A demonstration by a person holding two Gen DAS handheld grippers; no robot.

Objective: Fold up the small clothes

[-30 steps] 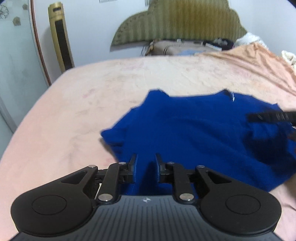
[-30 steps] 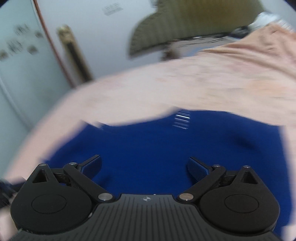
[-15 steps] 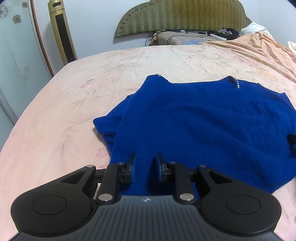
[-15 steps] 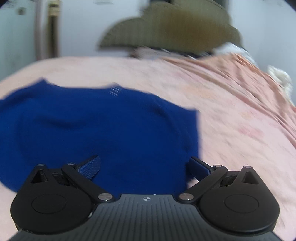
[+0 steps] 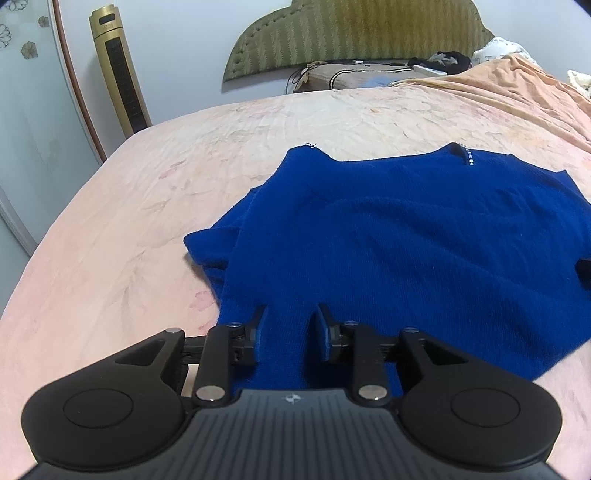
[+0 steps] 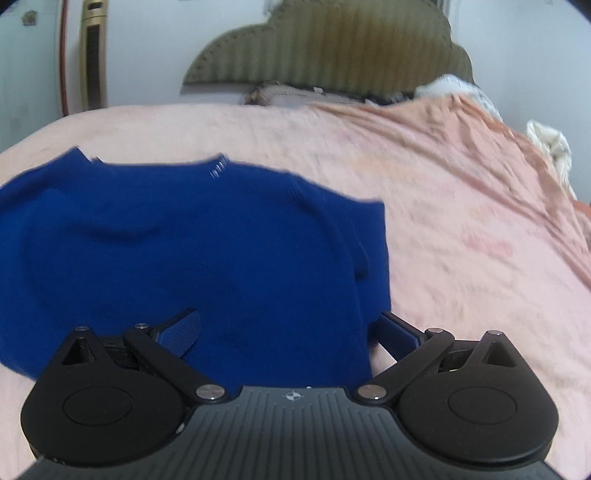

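A blue knit sweater (image 5: 406, 236) lies flat on the pink bed, its sleeves folded in over the body; it also shows in the right wrist view (image 6: 177, 251). My left gripper (image 5: 290, 317) sits over the sweater's near left hem, its jaws narrowly apart with blue cloth showing in the gap; whether they pinch the cloth I cannot tell. My right gripper (image 6: 288, 325) is wide open over the sweater's near right corner, holding nothing. A black tip at the right edge of the left wrist view (image 5: 583, 269) is part of the right gripper.
The pink bedsheet (image 5: 129, 229) spreads around the sweater. A peach blanket (image 6: 461, 155) lies at the back right. A green headboard (image 5: 354, 33) and pillows stand at the far end. A gold tower fan (image 5: 118, 70) stands by the left wall.
My right gripper has swung from the sweater's middle to its near right corner, still open. My left gripper has stayed at the near left hem.
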